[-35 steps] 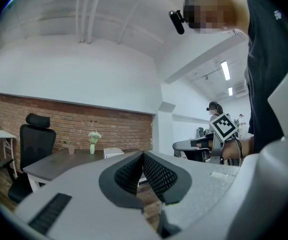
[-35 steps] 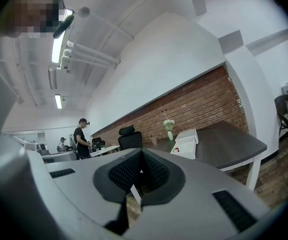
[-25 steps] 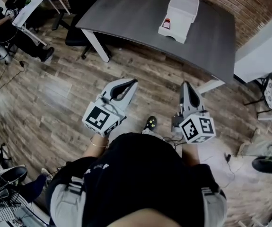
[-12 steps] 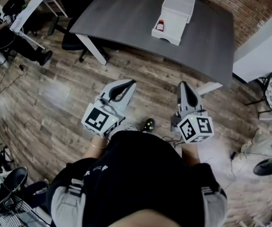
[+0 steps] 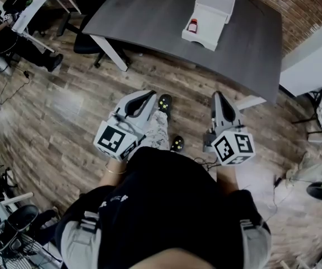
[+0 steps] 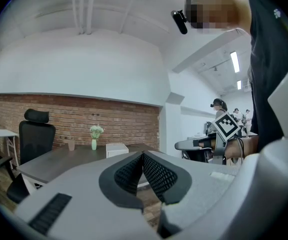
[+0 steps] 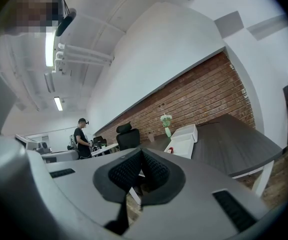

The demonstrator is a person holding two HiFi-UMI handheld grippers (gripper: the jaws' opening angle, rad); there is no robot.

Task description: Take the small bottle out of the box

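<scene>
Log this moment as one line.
phase: pre-reach, short of table | left gripper: shut, empty | right gripper: shut, empty | bottle: in open box on table | task: not started

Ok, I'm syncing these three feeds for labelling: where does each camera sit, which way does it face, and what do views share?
Head view: on the person's head, looking steeply down at floor and table; shows torso, left gripper and right gripper.
Left gripper view: rides that gripper, facing roughly level over its shut jaws toward the table.
Right gripper view: same, over its shut jaws.
Shared: all show the box; head and right gripper views show the small bottle inside.
</scene>
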